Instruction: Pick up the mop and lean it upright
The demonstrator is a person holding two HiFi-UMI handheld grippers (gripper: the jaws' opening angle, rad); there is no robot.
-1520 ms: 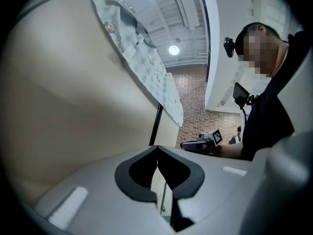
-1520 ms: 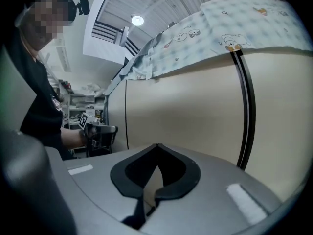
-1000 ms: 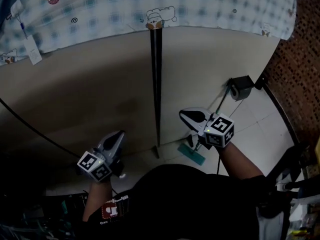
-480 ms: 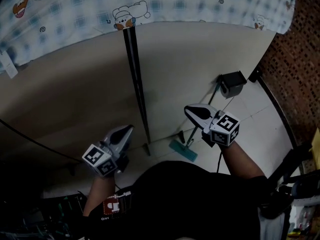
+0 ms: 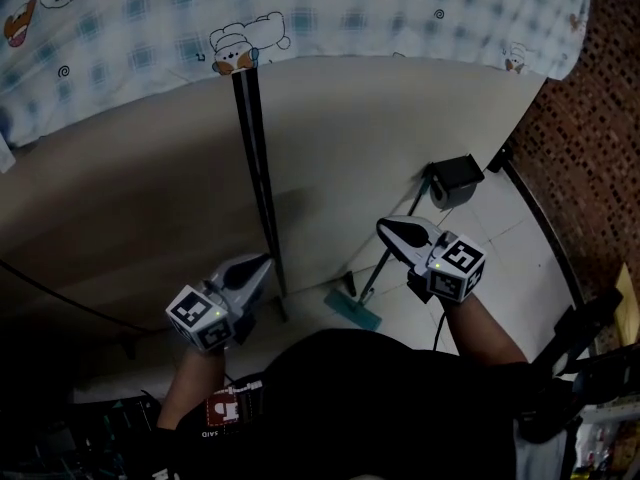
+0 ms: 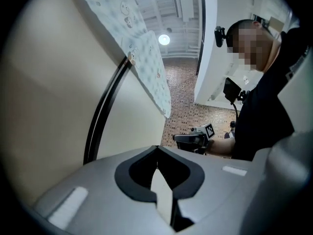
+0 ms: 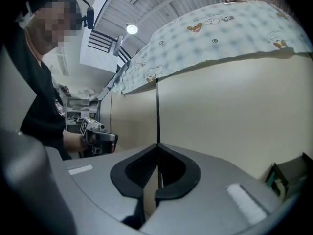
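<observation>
Ahead of the right gripper (image 5: 388,230), soft printed cloth (image 5: 330,8) drapes a smooth matt board (image 5: 380,138); rough brick (image 5: 590,138) stands to its right. The gripper's shell looks like matt grey plastic.

Right hand-held gripper (image 7: 157,146) closed, empty, facing beige wall (image 7: 234,106)

Mop (image 5: 352,309) handle top hidden (behind right hand-held gripper (image 5: 386,227)).

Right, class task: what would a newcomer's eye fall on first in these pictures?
The two shut, empty grippers: left gripper and right gripper, held before a beige wall panel. Between them a teal mop head lies on the tiled floor, and a cartoon-print checked cloth hangs over the panel's top.
</observation>
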